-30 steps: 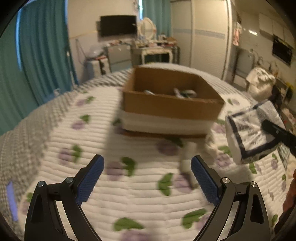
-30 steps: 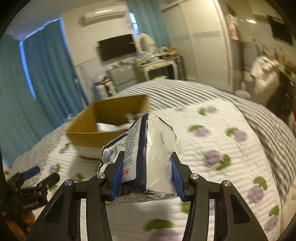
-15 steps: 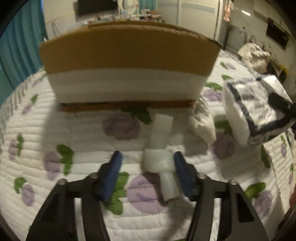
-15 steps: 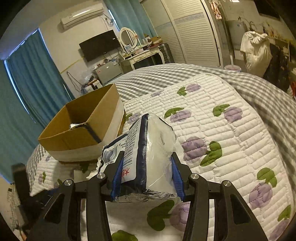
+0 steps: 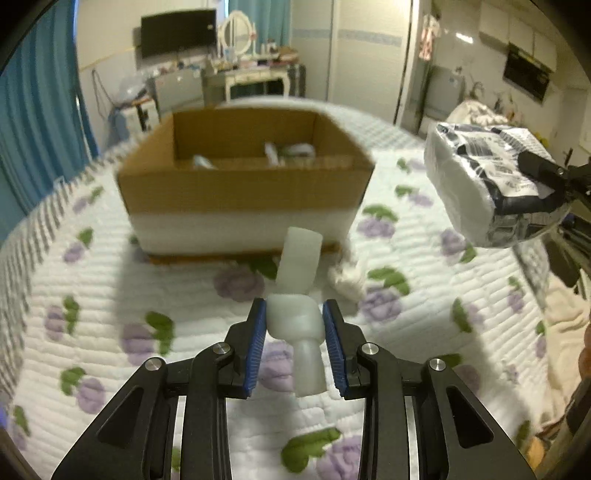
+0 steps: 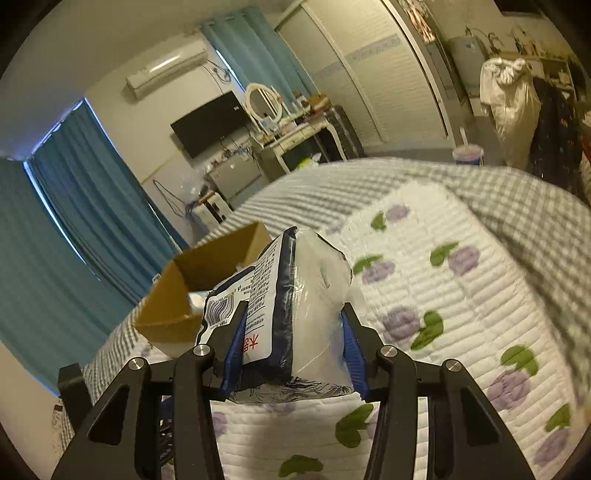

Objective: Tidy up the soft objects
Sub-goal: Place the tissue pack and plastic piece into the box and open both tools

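My left gripper [image 5: 294, 334] is shut on a knotted white foam strip [image 5: 295, 321] and holds it above the quilt, in front of the cardboard box [image 5: 236, 192]. The box is open and holds a few pale items. My right gripper [image 6: 291, 347] is shut on a plastic-wrapped tissue pack [image 6: 295, 302], held in the air to the right of the box [image 6: 192, 295]. The pack also shows in the left wrist view [image 5: 487, 184]. A crumpled white soft item [image 5: 345, 278] lies on the quilt by the box's front right corner.
The box stands on a white quilt with purple flowers [image 5: 110, 314] over a grey checked bedspread [image 6: 424, 192]. Beyond the bed are teal curtains [image 6: 92, 236], a wall TV [image 5: 179, 31], a dressing table [image 5: 255, 74] and a stuffed white bag [image 6: 509, 96].
My left gripper closed on the knotted foam strip and lifted it off the quilt, so the box interior is in view again. My right gripper rose and tilted with the tissue pack.
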